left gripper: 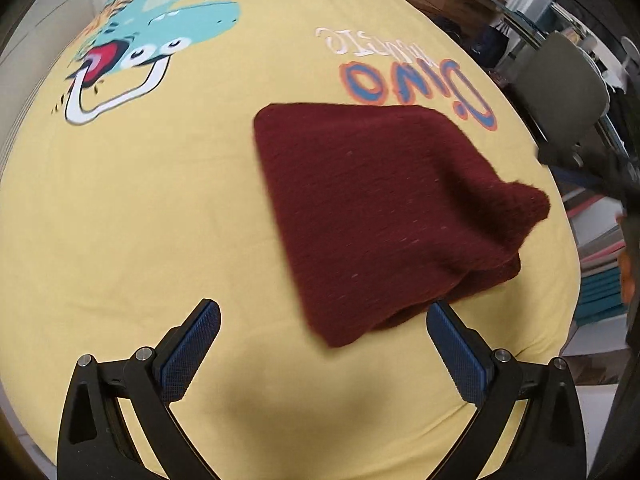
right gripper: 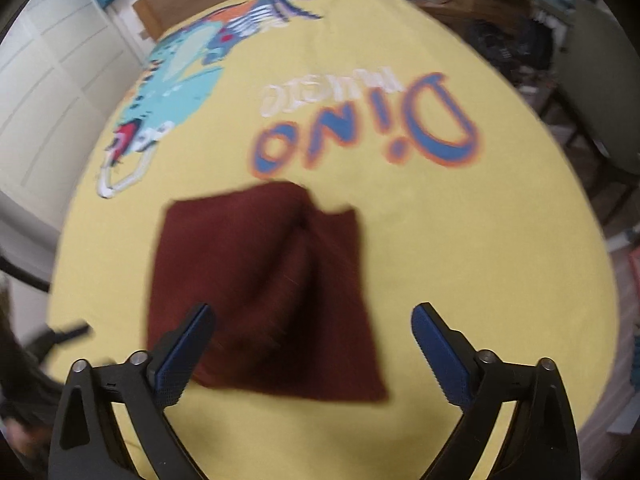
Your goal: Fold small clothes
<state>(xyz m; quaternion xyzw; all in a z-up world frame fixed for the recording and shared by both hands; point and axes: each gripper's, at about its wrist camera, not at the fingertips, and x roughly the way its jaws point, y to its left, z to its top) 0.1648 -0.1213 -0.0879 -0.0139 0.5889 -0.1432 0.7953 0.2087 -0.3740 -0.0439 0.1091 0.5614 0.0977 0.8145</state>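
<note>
A dark red knitted garment point(left gripper: 380, 216) lies folded on the yellow dinosaur-print sheet point(left gripper: 160, 220). One corner of it bulges up at the right. My left gripper point(left gripper: 323, 328) is open and empty, above the garment's near edge. The garment also shows in the right wrist view point(right gripper: 260, 292), blurred, with a raised ridge down its middle. My right gripper point(right gripper: 312, 336) is open and empty, hovering over the garment's near part above the sheet point(right gripper: 480, 260).
The sheet carries a teal dinosaur print point(left gripper: 160, 28) and "Dino" lettering point(right gripper: 360, 132). A dark chair point(left gripper: 560, 88) and stacked books point(left gripper: 600, 272) stand off the right edge. White cupboard doors point(right gripper: 48, 100) stand at the left.
</note>
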